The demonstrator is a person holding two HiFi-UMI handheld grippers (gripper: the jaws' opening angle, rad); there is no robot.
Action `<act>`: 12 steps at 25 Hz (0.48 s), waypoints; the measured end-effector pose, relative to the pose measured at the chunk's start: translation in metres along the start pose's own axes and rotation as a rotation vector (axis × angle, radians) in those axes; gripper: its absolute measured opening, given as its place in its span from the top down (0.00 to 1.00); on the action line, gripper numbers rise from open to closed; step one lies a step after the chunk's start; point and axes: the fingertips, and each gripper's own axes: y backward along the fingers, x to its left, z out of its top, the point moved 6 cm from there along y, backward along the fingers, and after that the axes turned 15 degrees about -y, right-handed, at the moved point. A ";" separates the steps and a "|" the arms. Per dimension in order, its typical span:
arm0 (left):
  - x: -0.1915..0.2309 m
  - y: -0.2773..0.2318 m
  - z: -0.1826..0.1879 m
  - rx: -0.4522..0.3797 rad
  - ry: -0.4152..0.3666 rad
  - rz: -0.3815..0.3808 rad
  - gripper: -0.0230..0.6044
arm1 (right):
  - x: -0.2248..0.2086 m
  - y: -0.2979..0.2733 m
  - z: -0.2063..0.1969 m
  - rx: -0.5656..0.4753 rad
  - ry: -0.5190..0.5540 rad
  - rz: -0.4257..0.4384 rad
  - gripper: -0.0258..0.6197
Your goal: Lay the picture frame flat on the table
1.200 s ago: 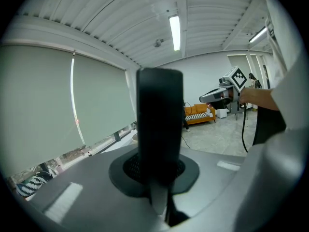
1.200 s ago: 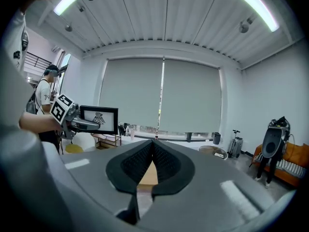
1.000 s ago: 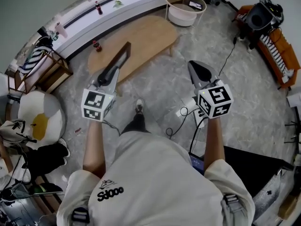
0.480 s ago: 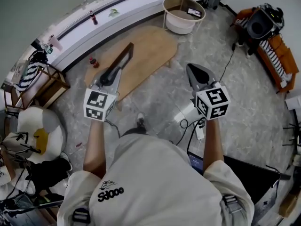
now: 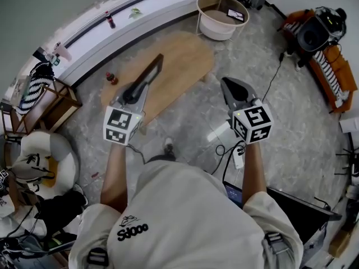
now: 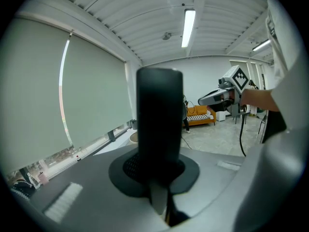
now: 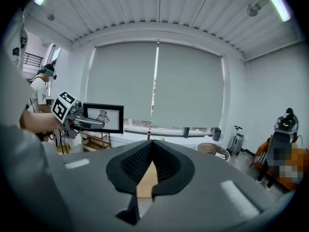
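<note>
The picture frame [image 5: 151, 69] is black; the head view shows it edge-on, held upright in the air near the wooden oval table [image 5: 185, 55]. My left gripper [image 5: 134, 91] is shut on its lower end. The right gripper view shows the frame's face [image 7: 103, 117], a white sheet with a bird-like drawing, and the left gripper [image 7: 89, 123] gripping it. In the left gripper view the frame's dark edge [image 6: 159, 120] stands straight up from the jaws. My right gripper [image 5: 225, 83] hangs over the floor to the right of the table, shut and holding nothing.
A round white basket table [image 5: 222, 10] stands beyond the wooden table. A red bottle [image 5: 111, 78] sits on the floor at its left end. Cables [image 5: 235, 150] lie on the floor under my right arm. An orange sofa [image 5: 331, 66] is at the far right.
Both grippers have travelled together towards the wooden table as the person walks. The frame stays upright in the left gripper.
</note>
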 end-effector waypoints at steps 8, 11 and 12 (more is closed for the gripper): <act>0.041 -0.041 -0.025 0.005 0.032 -0.036 0.93 | -0.013 -0.058 0.006 0.040 -0.009 -0.009 0.96; 0.059 -0.058 -0.036 0.004 0.041 -0.053 0.93 | -0.016 -0.080 0.009 0.052 -0.020 -0.018 0.96; 0.066 -0.063 -0.039 0.003 0.043 -0.059 0.93 | -0.017 -0.088 0.010 0.053 -0.025 -0.020 0.96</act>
